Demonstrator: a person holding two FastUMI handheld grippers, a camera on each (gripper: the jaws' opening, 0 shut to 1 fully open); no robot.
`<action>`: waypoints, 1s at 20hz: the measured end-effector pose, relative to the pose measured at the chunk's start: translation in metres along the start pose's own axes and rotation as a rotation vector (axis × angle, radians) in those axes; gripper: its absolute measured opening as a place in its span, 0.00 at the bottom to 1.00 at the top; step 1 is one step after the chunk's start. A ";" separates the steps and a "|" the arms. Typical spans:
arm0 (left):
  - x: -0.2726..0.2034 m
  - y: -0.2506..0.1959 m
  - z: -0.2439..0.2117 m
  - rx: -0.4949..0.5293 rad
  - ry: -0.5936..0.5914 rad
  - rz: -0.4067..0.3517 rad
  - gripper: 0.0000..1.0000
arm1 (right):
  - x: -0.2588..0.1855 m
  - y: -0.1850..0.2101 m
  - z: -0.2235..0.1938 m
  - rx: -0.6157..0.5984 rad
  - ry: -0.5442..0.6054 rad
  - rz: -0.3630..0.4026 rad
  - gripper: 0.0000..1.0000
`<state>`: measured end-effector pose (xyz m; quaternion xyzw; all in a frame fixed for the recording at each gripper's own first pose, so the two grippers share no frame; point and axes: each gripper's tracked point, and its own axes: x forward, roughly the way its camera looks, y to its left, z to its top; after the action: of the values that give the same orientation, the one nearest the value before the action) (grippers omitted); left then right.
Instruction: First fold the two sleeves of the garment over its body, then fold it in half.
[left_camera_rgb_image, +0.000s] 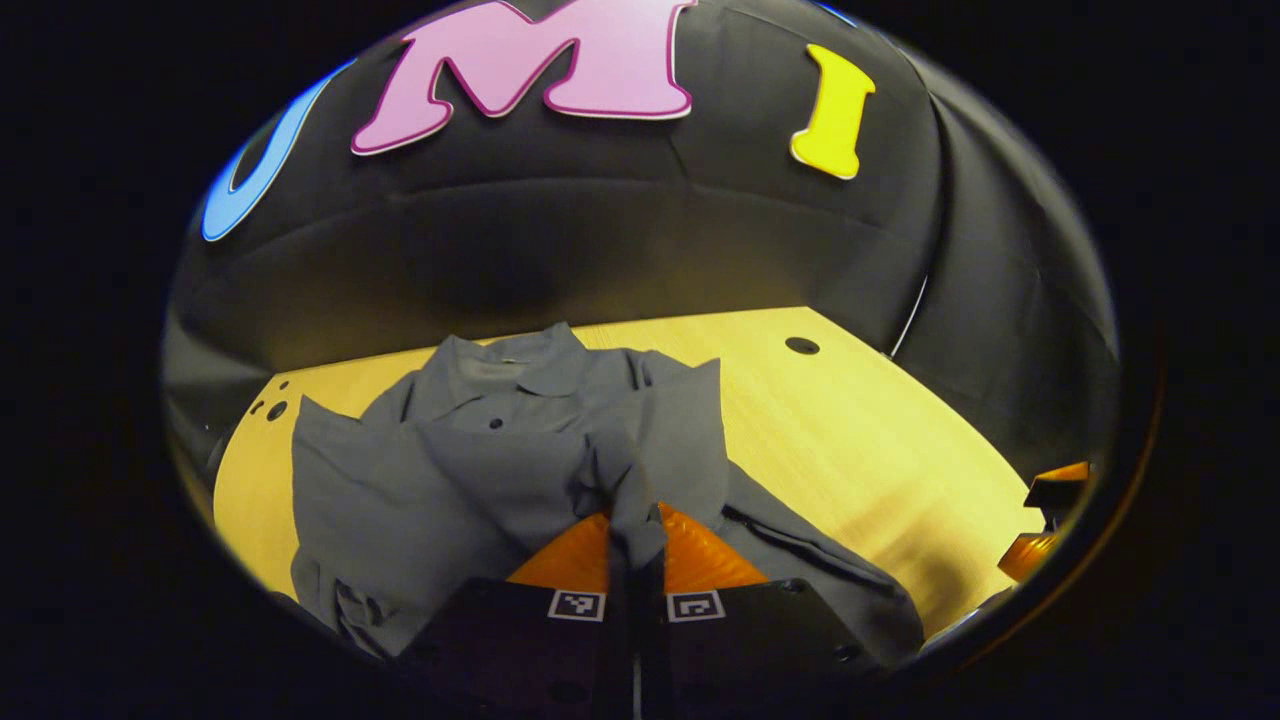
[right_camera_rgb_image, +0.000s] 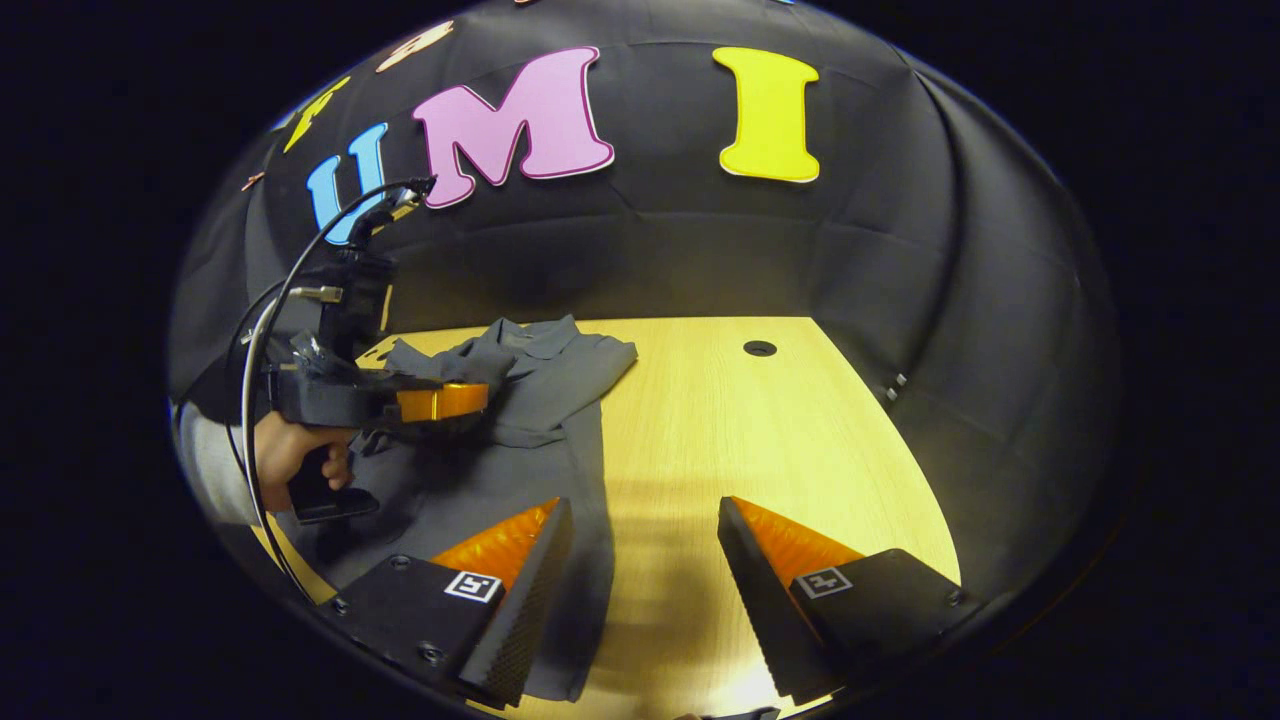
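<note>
I am seeing the grey garment (left_camera_rgb_image: 520, 450) lying across the centre and lower left of the wooden table (left_camera_rgb_image: 860, 440) in the left gripper view, its lower edge running out of sight behind the fingers. My left gripper (left_camera_rgb_image: 636, 545) is pinching a fold of sleeve (left_camera_rgb_image: 660, 440). My right gripper (right_camera_rgb_image: 640, 560) is hanging released, fingers wide apart over the garment's edge and the table. I can read no label.

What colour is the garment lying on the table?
Plain grey, no pattern. The garment shows best in the left gripper view.
</note>
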<state>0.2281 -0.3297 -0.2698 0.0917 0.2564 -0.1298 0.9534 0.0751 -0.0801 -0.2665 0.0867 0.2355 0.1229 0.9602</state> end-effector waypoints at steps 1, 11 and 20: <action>0.004 -0.002 -0.005 0.000 0.006 0.001 0.08 | 0.002 -0.001 -0.002 0.003 0.003 0.003 0.90; 0.029 -0.017 -0.043 -0.025 0.106 -0.035 0.12 | 0.001 -0.010 -0.017 0.007 0.042 0.019 0.91; 0.013 -0.038 -0.045 -0.021 0.114 -0.100 0.52 | -0.006 0.002 -0.016 0.000 0.041 0.018 0.90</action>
<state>0.2068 -0.3572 -0.3184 0.0762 0.3158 -0.1690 0.9305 0.0616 -0.0781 -0.2774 0.0863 0.2544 0.1331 0.9540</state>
